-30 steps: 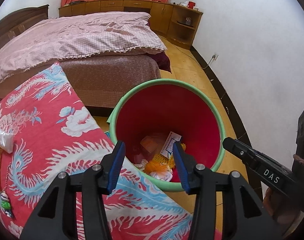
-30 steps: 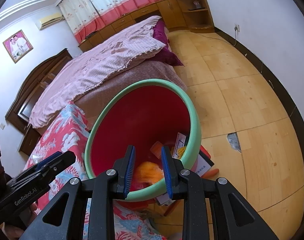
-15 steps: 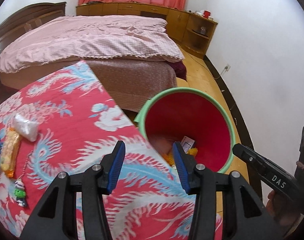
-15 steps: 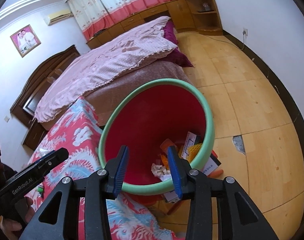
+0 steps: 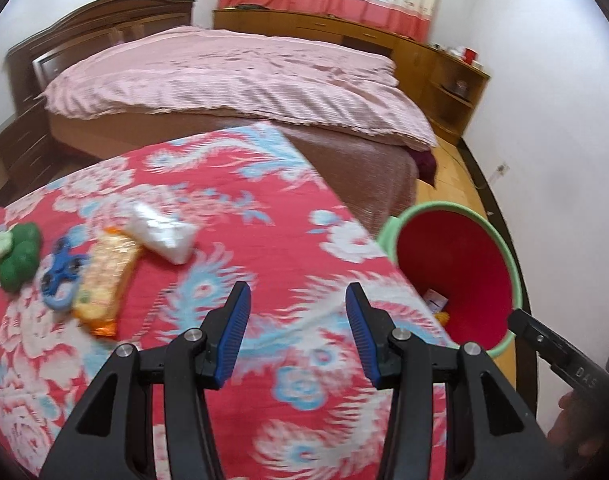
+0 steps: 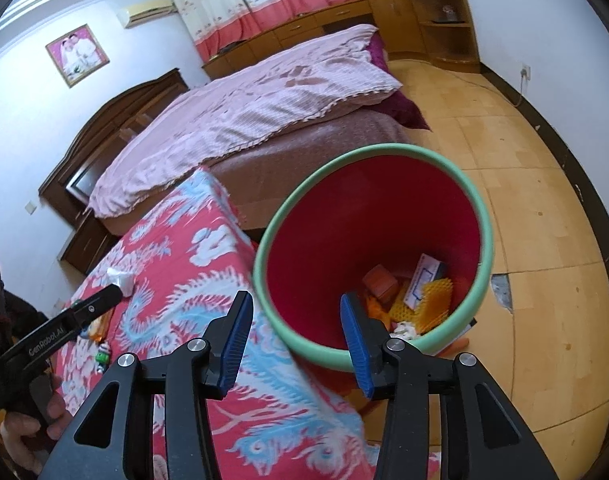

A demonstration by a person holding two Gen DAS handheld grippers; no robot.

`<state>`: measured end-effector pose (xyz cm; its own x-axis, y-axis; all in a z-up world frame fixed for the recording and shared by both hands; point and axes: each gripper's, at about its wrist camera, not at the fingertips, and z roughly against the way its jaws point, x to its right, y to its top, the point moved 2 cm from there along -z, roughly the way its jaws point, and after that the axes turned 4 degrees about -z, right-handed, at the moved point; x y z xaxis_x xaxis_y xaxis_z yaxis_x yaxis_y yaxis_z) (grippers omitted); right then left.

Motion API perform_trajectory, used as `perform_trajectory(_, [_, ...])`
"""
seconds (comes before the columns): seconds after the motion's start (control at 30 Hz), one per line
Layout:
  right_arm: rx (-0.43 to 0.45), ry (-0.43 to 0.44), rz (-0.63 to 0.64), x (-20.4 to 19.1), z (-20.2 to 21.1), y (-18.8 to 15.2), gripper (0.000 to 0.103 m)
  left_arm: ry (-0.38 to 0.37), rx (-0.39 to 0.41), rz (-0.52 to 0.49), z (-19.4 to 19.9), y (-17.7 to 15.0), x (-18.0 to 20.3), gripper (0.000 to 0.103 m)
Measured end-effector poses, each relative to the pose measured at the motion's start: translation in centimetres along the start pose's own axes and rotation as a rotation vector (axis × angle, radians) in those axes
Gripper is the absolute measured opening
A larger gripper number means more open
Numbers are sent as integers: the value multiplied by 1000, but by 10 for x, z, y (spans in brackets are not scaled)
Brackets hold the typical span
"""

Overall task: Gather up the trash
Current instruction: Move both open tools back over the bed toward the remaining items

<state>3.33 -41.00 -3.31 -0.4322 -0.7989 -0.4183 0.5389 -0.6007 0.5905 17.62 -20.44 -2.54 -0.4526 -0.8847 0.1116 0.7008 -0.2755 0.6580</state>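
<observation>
A red bin with a green rim stands on the floor beside the table; trash lies at its bottom. My left gripper is open and empty above the red floral tablecloth. To its left lie a clear plastic wrapper, an orange snack packet, a blue spinner and a green toy. My right gripper is open and empty, over the table edge at the bin's near rim.
A bed with a pink cover stands behind the table. Wooden cabinets line the far wall. Wood floor lies right of the bin. A small figure lies on the cloth.
My left gripper has swung left from over the bin to over the table, bringing the wrapper and packet into view. My right gripper opened wider, released an orange piece into the bin, and drew back.
</observation>
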Motion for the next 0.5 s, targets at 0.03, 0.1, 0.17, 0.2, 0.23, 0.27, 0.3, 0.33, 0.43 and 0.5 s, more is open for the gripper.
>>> perform_trajectory(0.03, [-3,2,3,-2,0,-1,47,8,0,9,0,0,-5,49])
perform_trajectory(0.1, [-10,6,16,-9,-3,-2,47,34,2,35,2,-1,-22,49])
perform_trajectory(0.17, [-17,11,27,-15,-6,-3,47,58,1,57,3,-3,-37,49])
perform_trajectory(0.2, [-21,14,32,-17,-7,-4,47,73,0,73,3,-5,-46,49])
perform_trajectory(0.23, [-25,16,37,-20,-9,-5,47,82,-2,83,3,-6,-52,49])
perform_trajectory(0.27, [-29,18,43,-24,-11,-5,47,94,-4,96,3,-8,-60,49])
perform_trajectory(0.3, [-32,20,46,-27,-12,-5,47,111,-8,114,3,-10,-69,49])
perform_trajectory(0.33, [-38,23,52,-31,-14,-5,47,123,-11,129,3,-12,-76,49])
perform_trajectory(0.43, [-48,30,64,-40,-20,-7,47,152,-18,161,2,-16,-95,49])
perform_trajectory(0.5, [-59,40,75,-49,-25,-9,47,170,-28,177,0,-20,-106,49])
